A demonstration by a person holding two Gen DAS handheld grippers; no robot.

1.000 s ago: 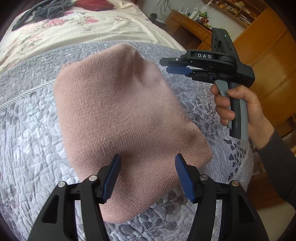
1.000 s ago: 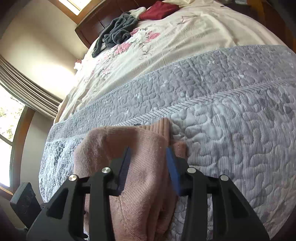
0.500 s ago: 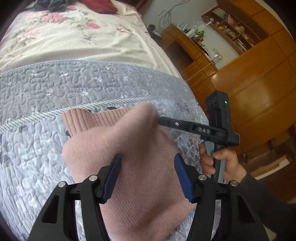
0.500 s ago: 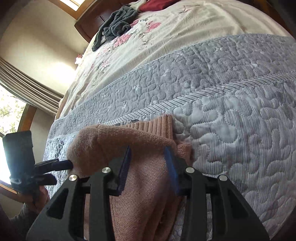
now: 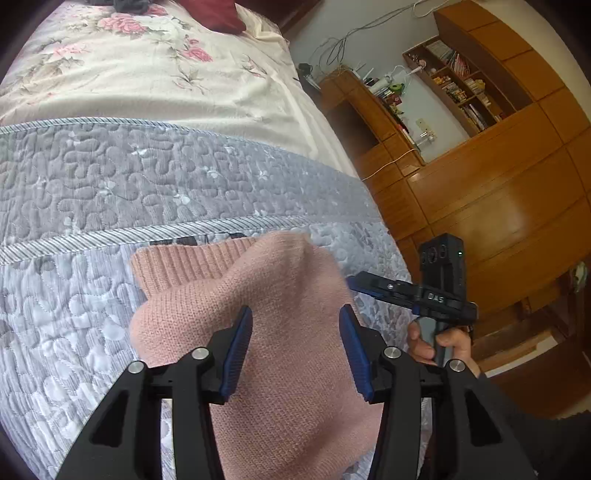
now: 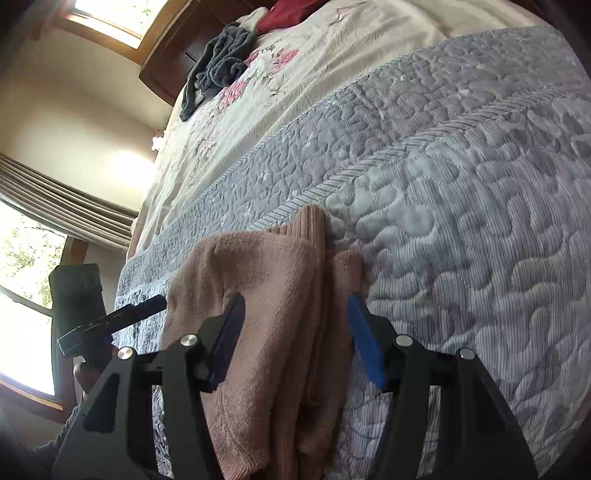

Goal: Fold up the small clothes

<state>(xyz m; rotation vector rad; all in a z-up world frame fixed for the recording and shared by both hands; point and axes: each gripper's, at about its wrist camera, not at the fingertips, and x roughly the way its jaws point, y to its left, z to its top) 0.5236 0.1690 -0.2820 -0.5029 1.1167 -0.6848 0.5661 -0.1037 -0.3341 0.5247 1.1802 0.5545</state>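
Pink sweater (image 5: 288, 332) beneath both agape hand-held grippers

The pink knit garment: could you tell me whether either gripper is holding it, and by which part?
Neither holds the pink knit garment; the left gripper and right gripper have open jaws.

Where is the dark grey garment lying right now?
In the right wrist view, the dark grey garment lies crumpled at the far end of the floral bedspread, upper left, beside a red cushion.
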